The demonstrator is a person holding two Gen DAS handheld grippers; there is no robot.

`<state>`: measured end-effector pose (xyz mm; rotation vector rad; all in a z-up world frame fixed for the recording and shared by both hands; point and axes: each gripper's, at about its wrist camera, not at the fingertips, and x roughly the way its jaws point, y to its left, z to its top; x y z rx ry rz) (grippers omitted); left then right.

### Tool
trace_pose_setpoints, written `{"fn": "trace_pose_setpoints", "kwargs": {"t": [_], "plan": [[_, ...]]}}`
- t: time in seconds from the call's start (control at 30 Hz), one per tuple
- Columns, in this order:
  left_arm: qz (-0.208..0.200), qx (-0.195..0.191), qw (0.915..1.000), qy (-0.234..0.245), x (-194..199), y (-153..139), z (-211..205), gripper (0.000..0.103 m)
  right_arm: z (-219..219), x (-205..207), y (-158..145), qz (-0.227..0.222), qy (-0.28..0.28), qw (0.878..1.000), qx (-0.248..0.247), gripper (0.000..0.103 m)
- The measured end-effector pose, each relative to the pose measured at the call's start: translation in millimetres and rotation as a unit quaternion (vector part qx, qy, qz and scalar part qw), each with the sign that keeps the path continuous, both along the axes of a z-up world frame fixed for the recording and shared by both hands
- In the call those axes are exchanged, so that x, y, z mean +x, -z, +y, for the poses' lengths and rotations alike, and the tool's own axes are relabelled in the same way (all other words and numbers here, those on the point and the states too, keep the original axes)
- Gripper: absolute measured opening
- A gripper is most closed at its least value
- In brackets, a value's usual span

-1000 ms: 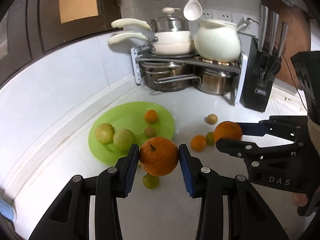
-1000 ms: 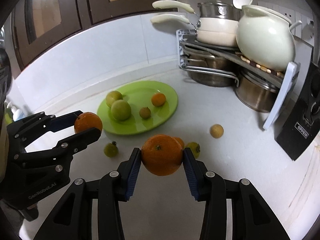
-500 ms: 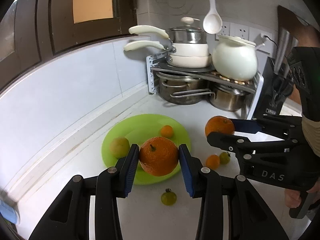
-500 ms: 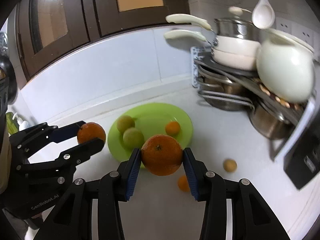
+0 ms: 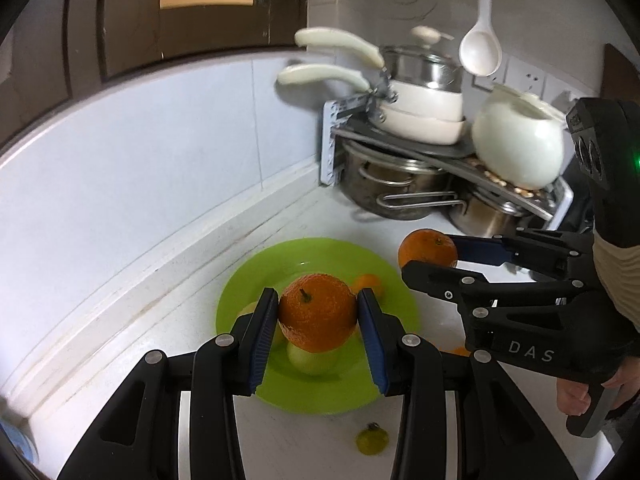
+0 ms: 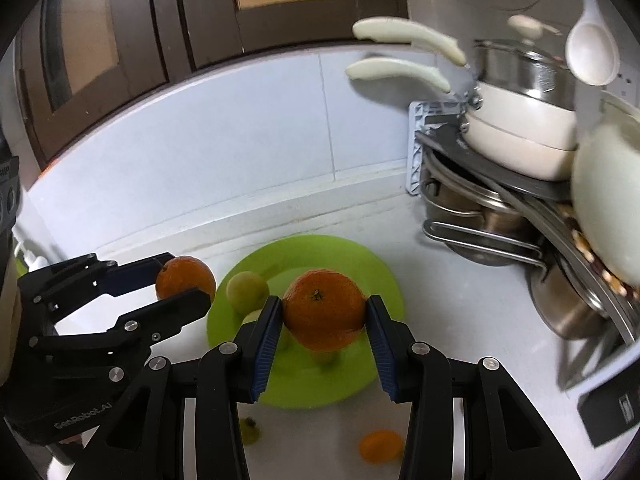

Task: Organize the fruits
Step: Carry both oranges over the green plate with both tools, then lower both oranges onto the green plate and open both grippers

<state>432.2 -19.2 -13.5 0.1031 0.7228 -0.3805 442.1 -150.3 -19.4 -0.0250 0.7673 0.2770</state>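
Behind the held orange [image 5: 317,312], blurred green fruit [image 5: 310,358] half hidden.

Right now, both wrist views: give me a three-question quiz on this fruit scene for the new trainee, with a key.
1. True or false: each tool holds an orange.
2. What lies under the left tool and its orange: A the pot rack, B the green plate, C bare counter?
3. Name the small fruit lying off the plate near the right tool and its orange.

Key: 1 true. 2 B. 3 the small orange fruit on the counter.
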Motion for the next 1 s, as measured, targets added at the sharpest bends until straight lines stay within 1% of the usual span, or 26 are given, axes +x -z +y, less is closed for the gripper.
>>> {"fn": "trace_pose_setpoints", "kwargs": {"t": [0.17, 0.57, 0.67, 0.87, 1.0], "plan": [[0.023, 0.009, 0.9997, -0.006, 28, 13, 2, 0.040, 5, 26, 12, 0.021, -0.006, 1.000, -0.018, 0.044], [0.063, 0.043, 0.9968, -0.025, 86, 47, 3, 0.040, 18, 87, 45, 0.077, -0.012, 0.996, -0.045, 0.044], [0.068, 0.056, 0.9957, -0.027, 95, 54, 2, 0.040, 18, 96, 53, 0.089, -0.007, 0.995, -0.044, 0.044], [0.087, 0.056, 0.9942, -0.028, 109, 67, 1, 0.041, 19, 104, 70, 0.111, -0.004, 0.993, -0.042, 0.044], [0.104, 0.061, 0.9925, -0.019, 115, 75, -1, 0.041, 22, 107, 76, 0.119, -0.009, 0.992, -0.045, 0.044]]}}
